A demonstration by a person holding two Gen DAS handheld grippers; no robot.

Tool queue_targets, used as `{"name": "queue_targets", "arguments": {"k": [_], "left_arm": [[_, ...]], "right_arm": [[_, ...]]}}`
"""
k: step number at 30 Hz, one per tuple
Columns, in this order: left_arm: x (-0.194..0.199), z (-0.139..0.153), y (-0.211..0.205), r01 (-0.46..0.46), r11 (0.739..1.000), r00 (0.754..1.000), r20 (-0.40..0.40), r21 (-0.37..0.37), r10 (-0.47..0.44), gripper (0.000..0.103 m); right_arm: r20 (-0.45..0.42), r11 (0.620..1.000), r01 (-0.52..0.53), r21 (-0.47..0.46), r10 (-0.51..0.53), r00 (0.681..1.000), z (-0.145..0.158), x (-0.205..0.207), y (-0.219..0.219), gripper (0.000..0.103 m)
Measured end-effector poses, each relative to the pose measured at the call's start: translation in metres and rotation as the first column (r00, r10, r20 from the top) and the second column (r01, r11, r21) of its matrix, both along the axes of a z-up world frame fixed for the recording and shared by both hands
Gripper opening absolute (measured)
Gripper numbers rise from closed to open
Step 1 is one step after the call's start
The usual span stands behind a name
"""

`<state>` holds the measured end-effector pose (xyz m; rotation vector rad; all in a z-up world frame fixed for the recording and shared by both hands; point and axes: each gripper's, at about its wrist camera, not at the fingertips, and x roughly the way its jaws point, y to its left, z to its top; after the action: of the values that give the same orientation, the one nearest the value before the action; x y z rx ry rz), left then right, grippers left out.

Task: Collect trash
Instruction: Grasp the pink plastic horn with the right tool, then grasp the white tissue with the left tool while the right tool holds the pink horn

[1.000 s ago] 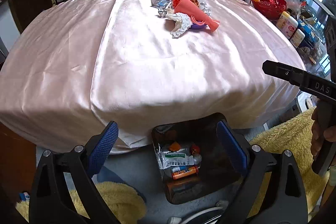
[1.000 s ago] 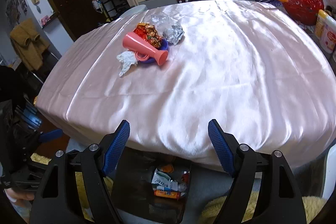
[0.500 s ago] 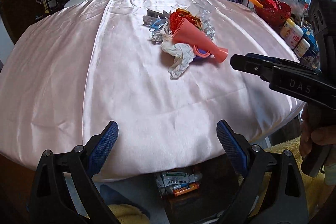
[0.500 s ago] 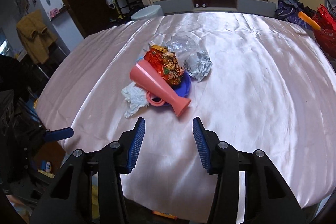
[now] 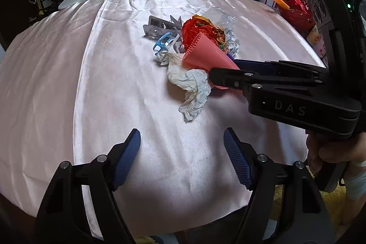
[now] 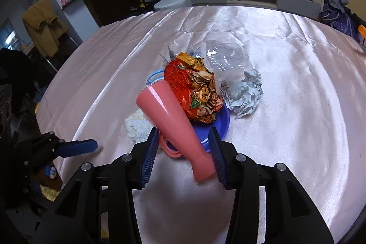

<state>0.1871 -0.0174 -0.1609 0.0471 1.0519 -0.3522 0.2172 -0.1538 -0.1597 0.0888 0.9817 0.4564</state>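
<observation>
Bright sheen glares off the tablecloth [image 5: 114, 88]; fisheye edges darken, warped

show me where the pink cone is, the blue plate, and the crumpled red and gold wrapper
pink cone [image 6: 170, 120], right wrist view, on the middle of its smooth side.
blue plate [image 6: 220, 127], right wrist view, on its bare rim at the right.
red and gold wrapper [image 6: 192, 86], right wrist view, on the middle of the crumpled ball.

right gripper [image 6: 183, 152]: now over the table, jaws closing around the pink horn [image 6: 173, 127], earlier wide at the table edge | left gripper [image 5: 183, 159]: now over the cloth, jaws closing, nothing between | floor bin: gone from view
</observation>
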Motion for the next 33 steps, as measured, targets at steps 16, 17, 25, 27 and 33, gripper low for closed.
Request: {"name": "queue_targets", "arguments": {"k": [16,17,25,27,33], "left_arm": [[0.034,-0.005,-0.015,0.035,0.999,0.999,0.001,-0.036,-0.035,0.024],[0.034,-0.006,-0.016,0.04,0.999,0.999,-0.001,-0.036,-0.04,0.02],[0.036,-0.01,-0.02,0.052,0.998,0.999,-0.005,-0.04,-0.052,0.001],[0.03,-0.007,-0.021,0.054,0.998,0.999,0.008,-0.028,-0.054,0.001],[0.002,0.014,-0.016,0.049,0.998,0.997,0.056,-0.029,-0.048,0.001]], "right_arm": [[0.016,0.995,0.04,0.089,-0.041,0.999,0.015,-0.004,-0.028,0.025],[0.019,0.995,0.047,0.091,-0.049,0.999,0.016,-0.006,-0.03,0.025],[0.042,0.995,0.061,0.081,-0.065,0.997,0.028,-0.021,-0.037,0.025],[0.044,0.995,0.063,0.076,-0.067,0.997,0.03,-0.029,-0.038,0.025],[0.045,0.994,0.081,0.074,-0.084,0.995,0.035,-0.055,-0.046,0.025]]}}
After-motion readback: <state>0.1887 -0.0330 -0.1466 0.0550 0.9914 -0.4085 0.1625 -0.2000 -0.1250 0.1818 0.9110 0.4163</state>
